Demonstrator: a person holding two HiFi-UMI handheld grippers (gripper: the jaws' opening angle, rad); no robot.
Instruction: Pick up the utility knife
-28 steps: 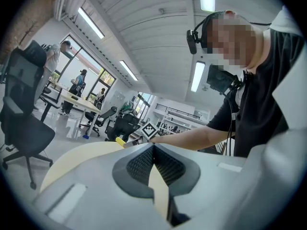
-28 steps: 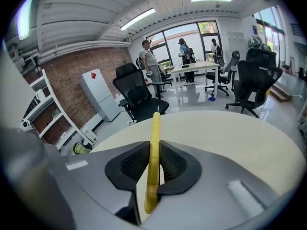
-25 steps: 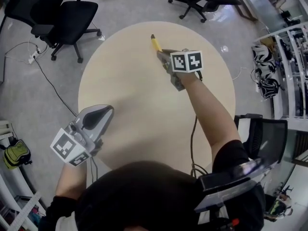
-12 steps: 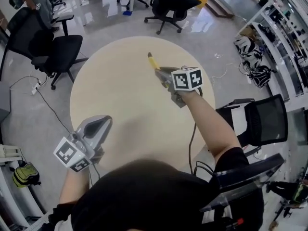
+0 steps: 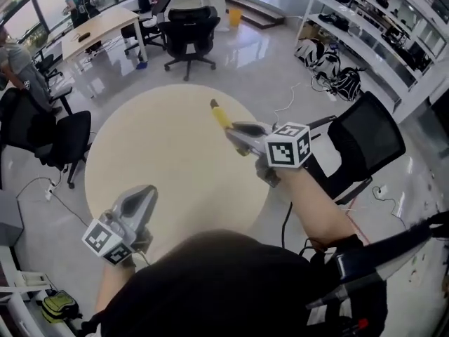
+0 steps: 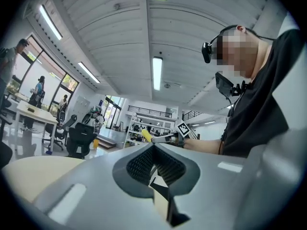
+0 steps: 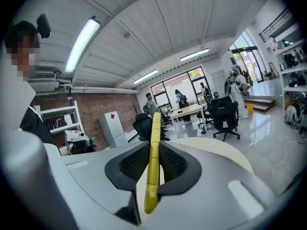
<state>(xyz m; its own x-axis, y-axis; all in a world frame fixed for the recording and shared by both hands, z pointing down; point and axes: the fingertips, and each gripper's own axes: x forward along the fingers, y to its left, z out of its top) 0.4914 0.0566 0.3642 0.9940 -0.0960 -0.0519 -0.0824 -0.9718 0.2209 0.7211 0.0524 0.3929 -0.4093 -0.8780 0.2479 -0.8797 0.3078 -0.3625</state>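
The utility knife [image 5: 220,115] is a slim yellow bar. My right gripper [image 5: 233,132] is shut on its rear half and holds it in the air over the right side of the round beige table [image 5: 154,146]. In the right gripper view the knife [image 7: 154,143] runs straight out between the ribbed black pads [image 7: 132,166], tip pointing away. My left gripper [image 5: 146,194] hangs shut and empty by the table's near left edge. In the left gripper view its jaws [image 6: 153,150] meet with nothing between them, and the knife [image 6: 145,136] shows far off.
Black office chairs stand beyond the table [image 5: 189,25], at its left [image 5: 59,142] and at its right [image 5: 361,142]. A long desk [image 5: 98,27] stands at the back left, shelving [image 5: 382,16] at the back right. A person [image 5: 17,65] is at the far left.
My right gripper has risen with the knife and drifted toward the table's right edge. My left gripper has also lifted, still shut. The head view has tilted up, showing more of the room.
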